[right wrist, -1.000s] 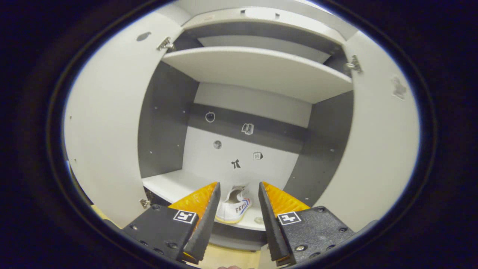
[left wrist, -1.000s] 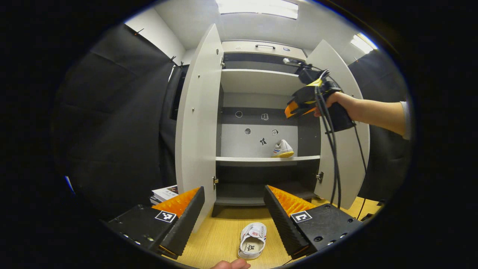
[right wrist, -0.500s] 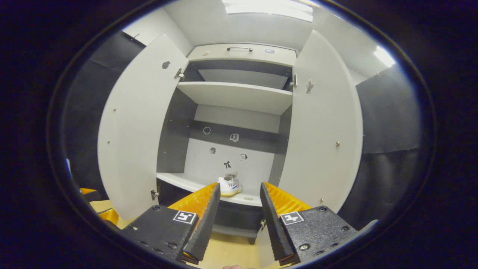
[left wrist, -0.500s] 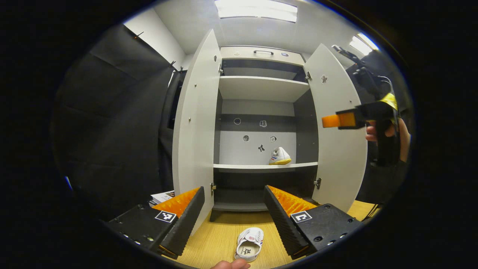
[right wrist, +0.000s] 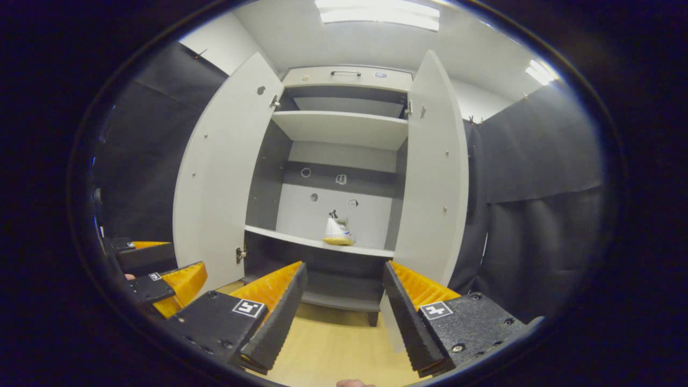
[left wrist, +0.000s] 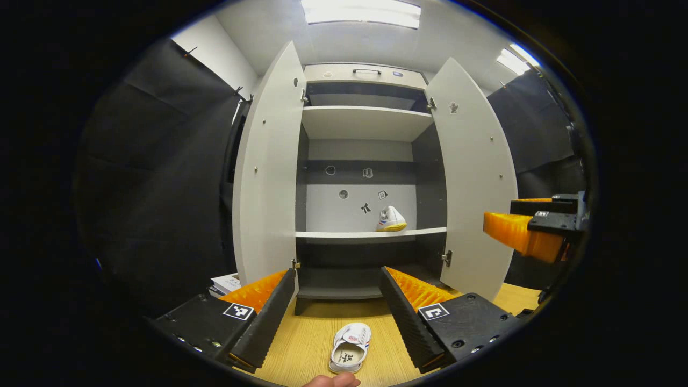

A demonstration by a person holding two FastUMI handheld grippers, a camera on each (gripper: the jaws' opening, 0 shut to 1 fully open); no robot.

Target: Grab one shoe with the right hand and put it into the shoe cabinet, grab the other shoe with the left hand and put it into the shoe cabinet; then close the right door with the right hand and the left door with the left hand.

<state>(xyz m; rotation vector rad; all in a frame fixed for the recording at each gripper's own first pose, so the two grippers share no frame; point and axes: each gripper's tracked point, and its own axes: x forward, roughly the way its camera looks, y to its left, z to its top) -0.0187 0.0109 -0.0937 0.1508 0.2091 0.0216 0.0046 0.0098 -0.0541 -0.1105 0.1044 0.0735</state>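
Pulled back from the cabinet (right wrist: 344, 129), my right gripper (right wrist: 344, 317) hangs empty, fingers apart; one shoe (right wrist: 337, 232) sits shelved. My left gripper (left wrist: 337, 317), fingers apart, should straddle the floor shoe (left wrist: 350, 348) squarely.

No text can be read: the shoe (left wrist: 350, 355) between the open jaws carries a blurred insole print, and the stickers (left wrist: 367, 173) on the cabinet's back panel ahead show small illegible symbols.

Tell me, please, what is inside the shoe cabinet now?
One shoe stands on the middle shelf, toward its right side, inside the shoe cabinet. The upper shelf is seen from below, so its top surface is hidden. The bottom compartment is too dark to judge.
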